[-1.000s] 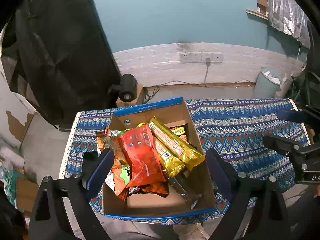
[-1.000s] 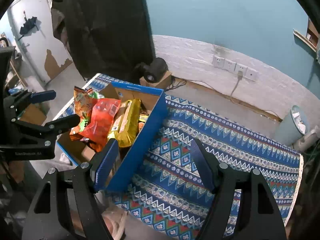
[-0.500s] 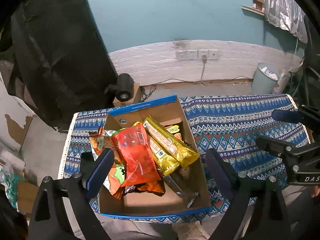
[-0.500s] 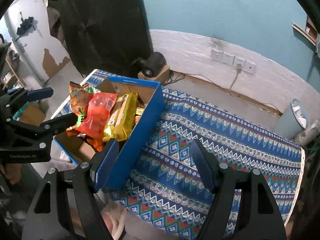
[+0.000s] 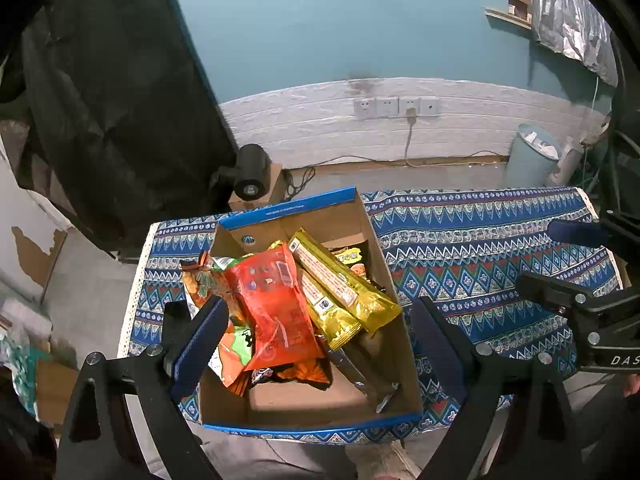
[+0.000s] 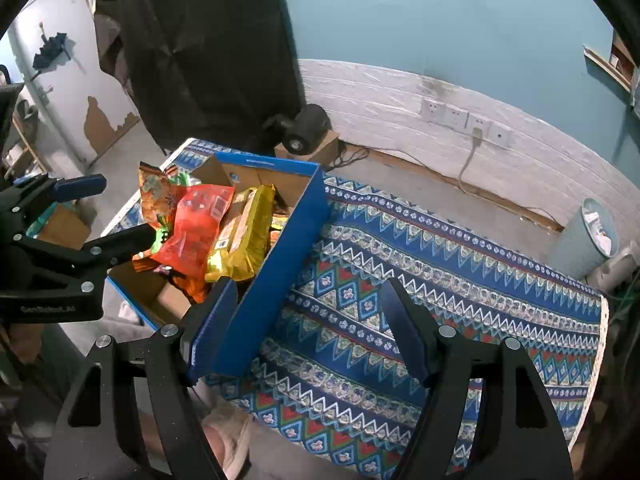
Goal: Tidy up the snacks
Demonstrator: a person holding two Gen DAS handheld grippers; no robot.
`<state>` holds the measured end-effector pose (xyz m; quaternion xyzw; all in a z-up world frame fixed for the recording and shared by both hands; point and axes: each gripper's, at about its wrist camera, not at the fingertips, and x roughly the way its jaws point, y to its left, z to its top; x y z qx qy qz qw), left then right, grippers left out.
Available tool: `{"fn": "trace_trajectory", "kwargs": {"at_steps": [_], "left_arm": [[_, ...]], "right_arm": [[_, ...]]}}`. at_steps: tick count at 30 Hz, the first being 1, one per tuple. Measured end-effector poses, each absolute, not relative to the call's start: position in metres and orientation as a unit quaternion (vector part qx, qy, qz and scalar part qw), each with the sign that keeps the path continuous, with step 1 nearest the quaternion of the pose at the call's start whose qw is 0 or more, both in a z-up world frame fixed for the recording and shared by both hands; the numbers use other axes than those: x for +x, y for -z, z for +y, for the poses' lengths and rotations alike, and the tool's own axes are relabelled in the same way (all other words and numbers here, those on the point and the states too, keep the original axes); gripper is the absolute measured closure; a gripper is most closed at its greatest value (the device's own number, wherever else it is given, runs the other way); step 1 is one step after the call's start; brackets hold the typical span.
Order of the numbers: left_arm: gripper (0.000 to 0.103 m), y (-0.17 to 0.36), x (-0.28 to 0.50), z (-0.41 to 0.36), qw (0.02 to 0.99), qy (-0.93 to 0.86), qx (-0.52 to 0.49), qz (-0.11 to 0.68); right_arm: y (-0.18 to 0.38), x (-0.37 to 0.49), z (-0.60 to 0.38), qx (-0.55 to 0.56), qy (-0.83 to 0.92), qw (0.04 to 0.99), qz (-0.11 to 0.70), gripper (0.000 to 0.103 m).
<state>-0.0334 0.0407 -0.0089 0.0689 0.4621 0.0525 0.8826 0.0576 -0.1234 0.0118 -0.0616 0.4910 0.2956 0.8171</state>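
Several snack packs (image 5: 280, 312) are piled loosely inside the cardboard box (image 5: 384, 364); nothing is held. Left gripper (image 5: 320, 344) is spread above the box, right gripper (image 6: 308, 332) spread beside it. Sorted or unsorted cannot be settled.

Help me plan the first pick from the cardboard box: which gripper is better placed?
Left. The left gripper hangs open directly over the red-orange snack packet in the blue-edged cardboard box. The right gripper, also open, faces the patterned blue tablecloth beside it.

Likely home: peeling wall (image 5: 32, 240), bin (image 5: 530, 156)
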Motion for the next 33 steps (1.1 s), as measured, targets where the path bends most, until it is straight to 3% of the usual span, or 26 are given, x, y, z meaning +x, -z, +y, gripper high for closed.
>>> {"fn": "trace_trajectory", "kwargs": {"at_steps": [33], "left_arm": [[0.009, 0.0056, -0.0392, 0.034, 0.887, -0.051, 0.075, 0.453]], "right_arm": [[-0.0076, 0.0596, -0.1237, -0.063, -0.286, 0.817, 0.497, 0.029]]}}
